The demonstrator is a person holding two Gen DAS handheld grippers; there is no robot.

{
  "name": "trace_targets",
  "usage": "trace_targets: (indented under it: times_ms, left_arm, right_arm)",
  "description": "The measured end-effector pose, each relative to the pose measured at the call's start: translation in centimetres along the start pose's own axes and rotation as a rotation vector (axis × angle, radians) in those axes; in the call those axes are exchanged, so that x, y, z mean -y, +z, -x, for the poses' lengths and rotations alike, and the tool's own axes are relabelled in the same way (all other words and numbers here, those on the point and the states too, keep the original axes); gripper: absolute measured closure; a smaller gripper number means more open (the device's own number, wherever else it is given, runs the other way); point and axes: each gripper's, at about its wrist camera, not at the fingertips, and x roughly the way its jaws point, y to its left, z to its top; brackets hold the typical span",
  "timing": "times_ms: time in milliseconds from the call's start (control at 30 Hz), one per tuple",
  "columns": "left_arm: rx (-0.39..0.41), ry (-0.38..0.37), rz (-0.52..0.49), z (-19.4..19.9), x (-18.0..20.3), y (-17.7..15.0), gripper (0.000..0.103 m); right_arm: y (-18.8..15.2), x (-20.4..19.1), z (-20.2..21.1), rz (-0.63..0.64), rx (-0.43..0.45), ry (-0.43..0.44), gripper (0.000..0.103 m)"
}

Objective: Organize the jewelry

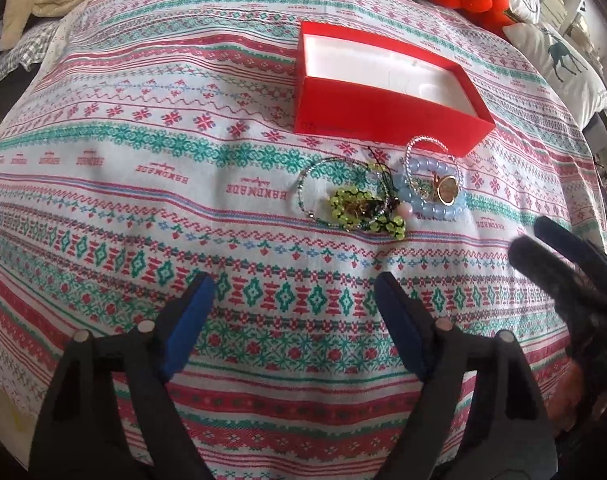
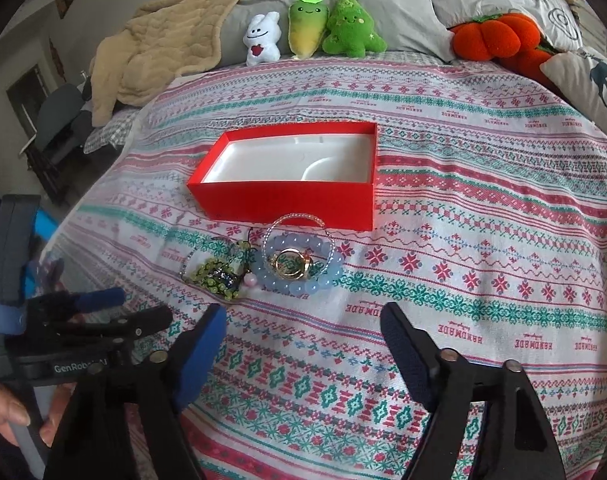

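Right wrist view: one red box (image 2: 281, 200), two empty parted grippers, left gripper (image 1: 293, 320), right gripper (image 2: 303, 344).

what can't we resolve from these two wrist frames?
- Green bead pile, both views: tangled, piece count unclear.
- Gold ring piece, both views: too small to identify.
- Red box floor near its front, right wrist view: hidden by the front wall.
- Right gripper, left wrist view: blurred, cut by edge.

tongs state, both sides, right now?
Left tongs: open, nothing between the pads, short of the jewelry pile.
Right tongs: open, empty, also short of the pile.
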Motion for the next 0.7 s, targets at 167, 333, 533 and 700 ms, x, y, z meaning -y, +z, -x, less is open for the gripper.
trace_targets:
  times_ms: [167,333,533,700]
  left_arm:
    - [0.011,-0.023,-0.012,0.1,-0.2,1.2,0.023]
    - [0.017,-0.028,-0.041,-0.1,-0.1,1.4,0.023]
    - [-0.013,-0.018,-0.117,-1.1,1.0,1.3,0.023]
    - [0.003,-0.001,-0.123,-1.5,1.2,1.9,0.036]
  right_arm:
    - [1.3,1.4,-2.0,-0.093,-0.065,0.068,0.048]
    - [2.7,2.0,-3.1,-0.108,-0.107,0.065,0.052]
    - [4.4,2.7,-4.7,-0.143,-0.123,0.087,0.075]
    - [5.1,2.4,-6.1,-0.117,-0.137,0.066,0.081]
